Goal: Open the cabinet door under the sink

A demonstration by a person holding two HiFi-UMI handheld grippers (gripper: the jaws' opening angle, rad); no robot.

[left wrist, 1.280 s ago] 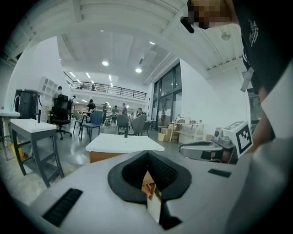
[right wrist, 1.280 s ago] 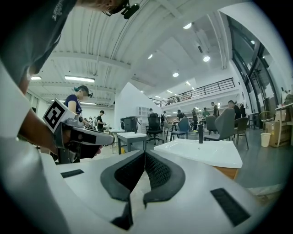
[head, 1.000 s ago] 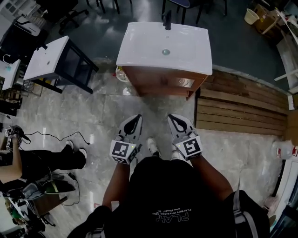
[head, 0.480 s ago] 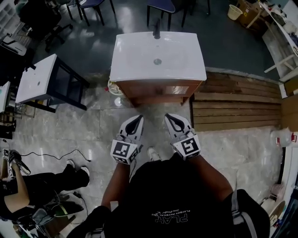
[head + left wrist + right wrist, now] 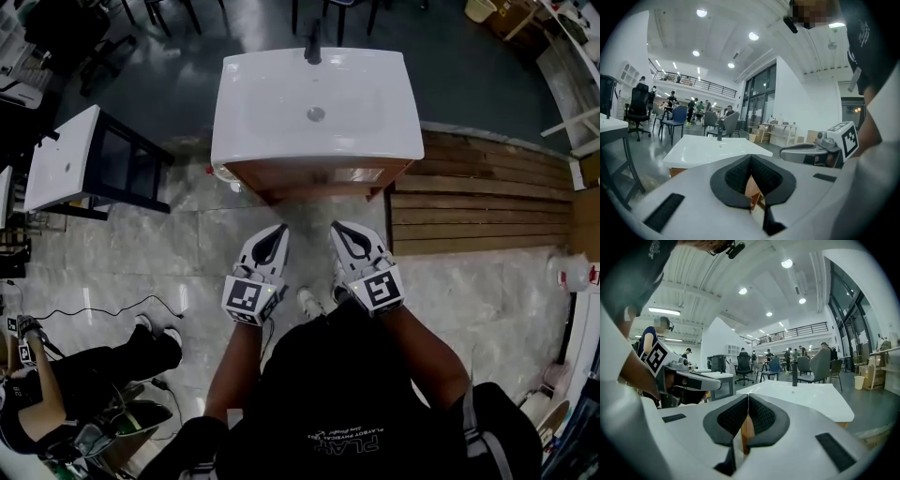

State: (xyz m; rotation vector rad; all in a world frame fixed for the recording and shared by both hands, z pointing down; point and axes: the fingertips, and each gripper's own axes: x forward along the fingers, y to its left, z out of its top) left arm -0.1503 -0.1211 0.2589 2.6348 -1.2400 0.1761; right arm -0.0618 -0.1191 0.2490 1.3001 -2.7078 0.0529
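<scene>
Upper centre of the head view: white sink (image 5: pixel 316 98) on its brown wooden cabinet (image 5: pixel 281 183), now larger and more squarely ahead than a second ago. Points to a walk-up under way, with no work on the cabinet yet. Under the basin's near rim, only a foreshortened strip of the cabinet door (image 5: pixel 352 174); no handle to be made out from this steep angle. Lower, at mid-frame, left gripper (image 5: pixel 278 231) and right gripper (image 5: pixel 338 228) side by side, tips nearer the cabinet front than before yet apart from it. Both pairs of jaws pressed together, nothing between them. Likely needed next: get lower and closer, then part one pair for the door's edge or handle.
</scene>
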